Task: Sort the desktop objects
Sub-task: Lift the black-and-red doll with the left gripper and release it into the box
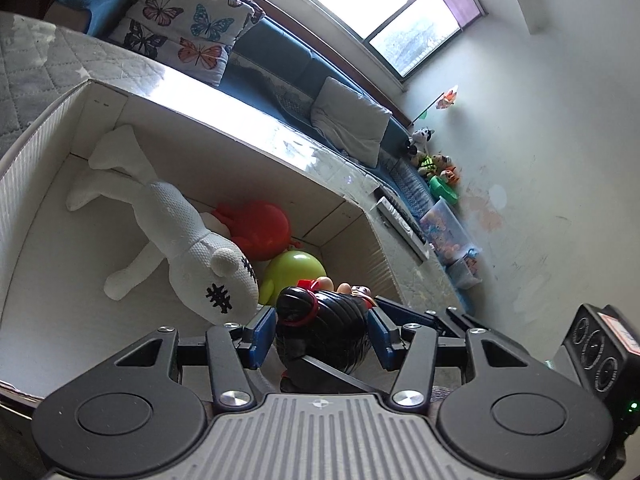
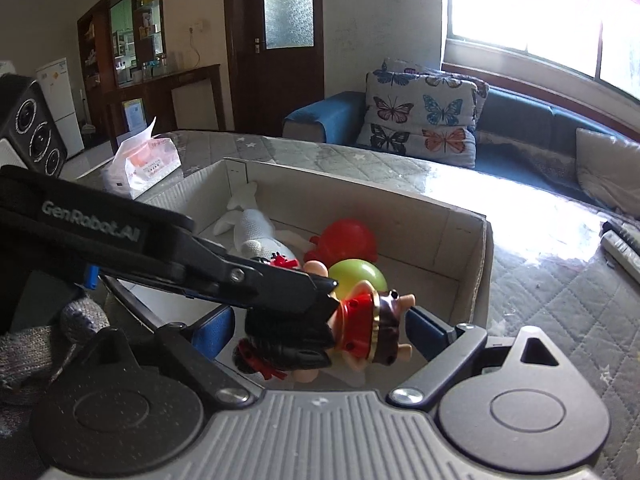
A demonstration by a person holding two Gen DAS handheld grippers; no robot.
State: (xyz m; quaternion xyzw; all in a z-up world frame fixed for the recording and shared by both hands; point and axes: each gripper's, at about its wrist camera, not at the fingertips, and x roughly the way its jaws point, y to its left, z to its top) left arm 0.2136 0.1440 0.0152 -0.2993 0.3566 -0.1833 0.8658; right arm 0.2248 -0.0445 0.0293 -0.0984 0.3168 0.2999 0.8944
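A doll (image 1: pixel 332 320) with black hair and a red dress (image 2: pixel 360 320) hangs over the near end of an open white cardboard box (image 1: pixel 240 168) (image 2: pixel 360 208). My left gripper (image 1: pixel 322 332) is shut on its head from both sides; in the right wrist view one of its fingers (image 2: pixel 280 284) crosses in from the left. My right gripper (image 2: pixel 322 332) spans the doll lengthwise, with one blue pad at the hair bun and the other at the feet. In the box lie a white plush bear (image 1: pixel 176 236) (image 2: pixel 256 236), a red toy (image 1: pixel 260 232) (image 2: pixel 348 238) and a green ball (image 1: pixel 294 270) (image 2: pixel 358 276).
The box stands on a table with a grey quilted cover (image 2: pixel 560 312). A tissue pack (image 2: pixel 140 164) sits behind the box on the left, and remote controls (image 1: pixel 400 224) (image 2: pixel 624 248) lie to its right. A blue sofa with a butterfly pillow (image 2: pixel 424 116) runs behind the table.
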